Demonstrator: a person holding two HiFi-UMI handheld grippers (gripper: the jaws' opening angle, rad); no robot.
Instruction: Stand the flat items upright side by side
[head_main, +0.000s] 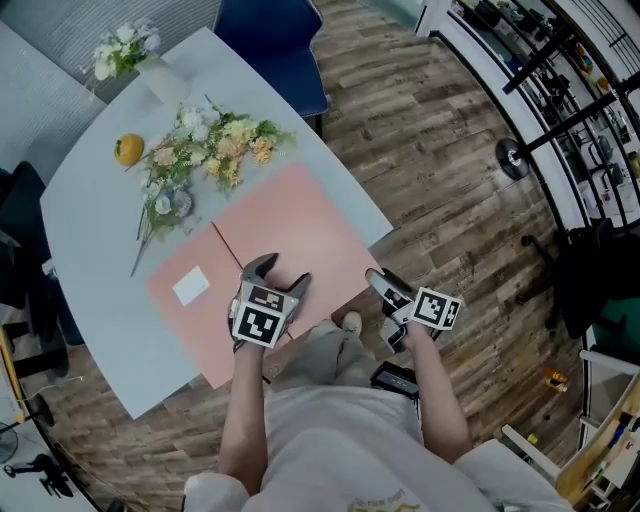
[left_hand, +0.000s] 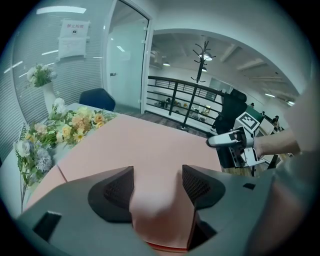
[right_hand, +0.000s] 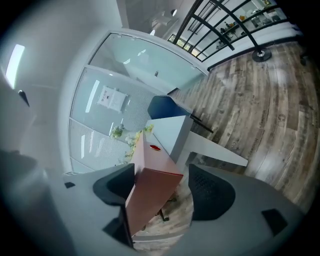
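pink folders (head_main: 255, 235): two, both lying flat on the table (head_main: 90, 250), long edges touching along one seam, close to the table edge on your side. neither is upright.

left folder (head_main: 205, 325): carries a white label (head_main: 190, 286) on its top face.

right folder (head_main: 290, 225): its near end lies under your left gripper and its near corner is at your right gripper. the right gripper view shows it has some thickness.

left gripper (head_main: 282, 275): tilted down over the right folder's near end. jaws are apart and grip nothing. in its own view only the folder's pink face (left_hand: 145, 150) shows in the gap.

right gripper (head_main: 378, 282): just off the table edge, beside the right folder's corner. jaws are spread wide, with that corner (right_hand: 150, 200) between them. one pad is well clear of it. you cannot tell whether the other pad touches.

also on the table: a loose bunch of flowers (head_main: 205, 145) past the folders, an orange (head_main: 128, 149) beside them, and a vase (head_main: 160, 78) at the far corner.

beyond the table: a blue chair (head_main: 275, 45) on a wood floor (head_main: 450, 150).
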